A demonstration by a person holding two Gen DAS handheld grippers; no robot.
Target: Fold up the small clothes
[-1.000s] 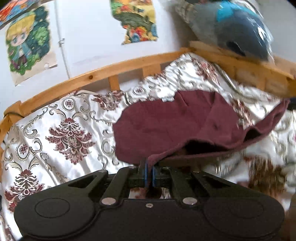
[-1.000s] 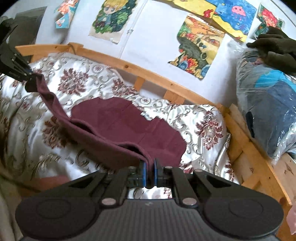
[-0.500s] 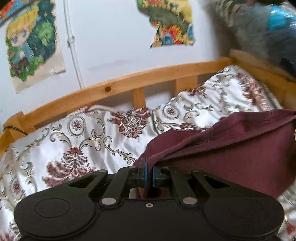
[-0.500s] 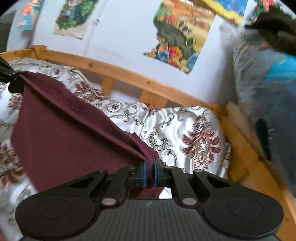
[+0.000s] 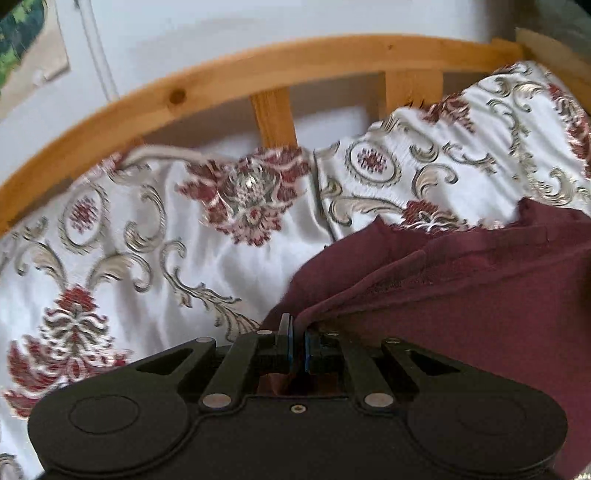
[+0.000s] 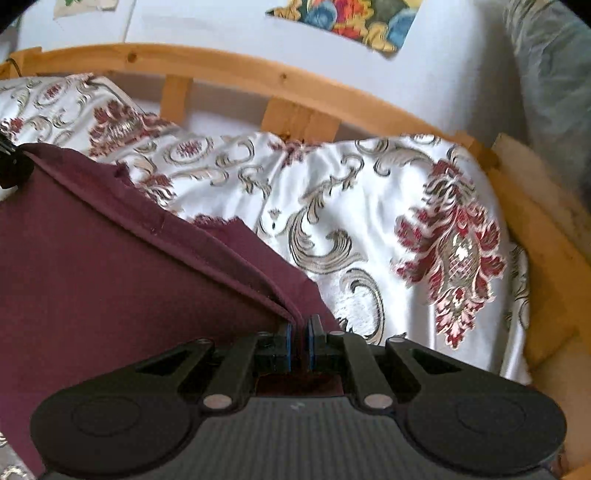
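Observation:
A maroon garment (image 5: 461, 295) lies on a patterned bedspread (image 5: 147, 236), its near edge lifted and stretched between my two grippers. My left gripper (image 5: 297, 332) is shut on the garment's left corner. My right gripper (image 6: 299, 332) is shut on the garment's right corner, with the garment (image 6: 110, 266) spreading to the left. The left gripper (image 6: 11, 166) shows at the far left edge of the right wrist view, holding the other end of the hem. The garment's far edge rests on the bedspread (image 6: 369, 221).
A curved wooden bed rail (image 5: 258, 74) with slats runs along the back, also in the right wrist view (image 6: 258, 74). A white wall with posters (image 6: 351, 22) is behind it. A plastic-wrapped bundle (image 6: 554, 92) sits at the right.
Both grippers carried the garment's held edge forward over the rest of it, toward the bed rail. The garment went from sagging low to stretched taut and folding over itself.

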